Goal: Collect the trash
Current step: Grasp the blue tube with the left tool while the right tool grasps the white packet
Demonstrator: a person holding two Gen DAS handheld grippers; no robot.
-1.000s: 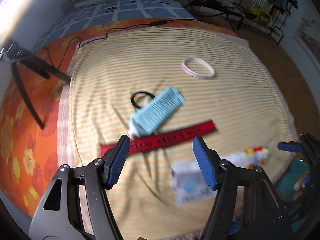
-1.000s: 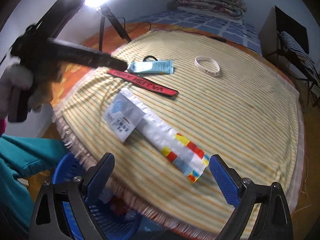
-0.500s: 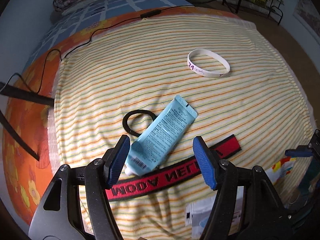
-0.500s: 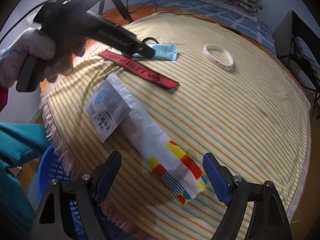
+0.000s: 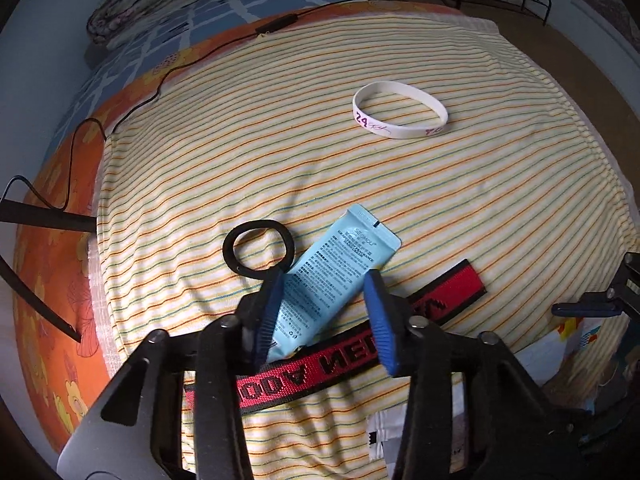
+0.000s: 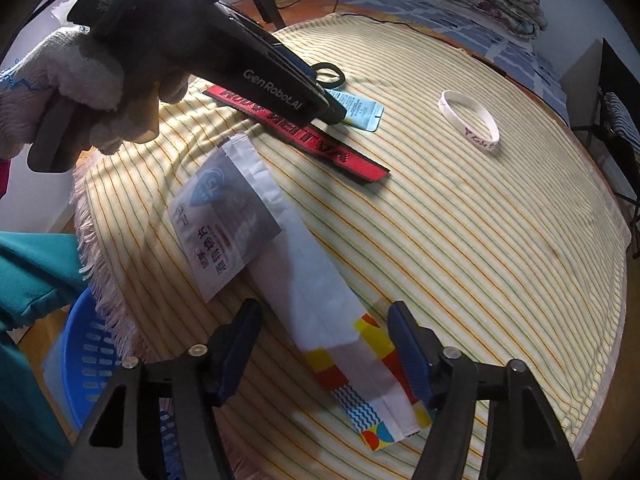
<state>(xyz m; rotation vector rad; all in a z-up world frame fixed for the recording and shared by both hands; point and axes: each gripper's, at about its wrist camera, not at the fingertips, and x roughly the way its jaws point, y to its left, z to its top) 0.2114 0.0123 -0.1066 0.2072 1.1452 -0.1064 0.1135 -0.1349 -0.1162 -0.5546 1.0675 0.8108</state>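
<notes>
A light blue tube (image 5: 348, 252) lies on the striped cloth (image 5: 280, 140), partly over a red strap with black letters (image 5: 444, 296). My left gripper (image 5: 325, 280) points down over the tube's lower half. Its jaws are closing with the tube between them, and the pads are not clearly pressing. A long white paper bag with a coloured end (image 6: 320, 300) lies near the table's front edge. My right gripper (image 6: 324, 306) straddles it. Those jaws are closing too, with gaps on both sides of the bag.
A black hair tie (image 5: 258, 248) touches the tube. A white wristband (image 5: 400, 116) lies farther back. A white packet with a blue logo (image 6: 224, 216) overlaps the paper bag. A blue basket (image 6: 80, 344) stands below the fringed table edge. A gloved hand (image 6: 80, 76) holds the left gripper.
Both grippers came down closer to the cloth. The left one moved forward onto the blue tube and narrowed. The right one settled over the bag's coloured end and narrowed.
</notes>
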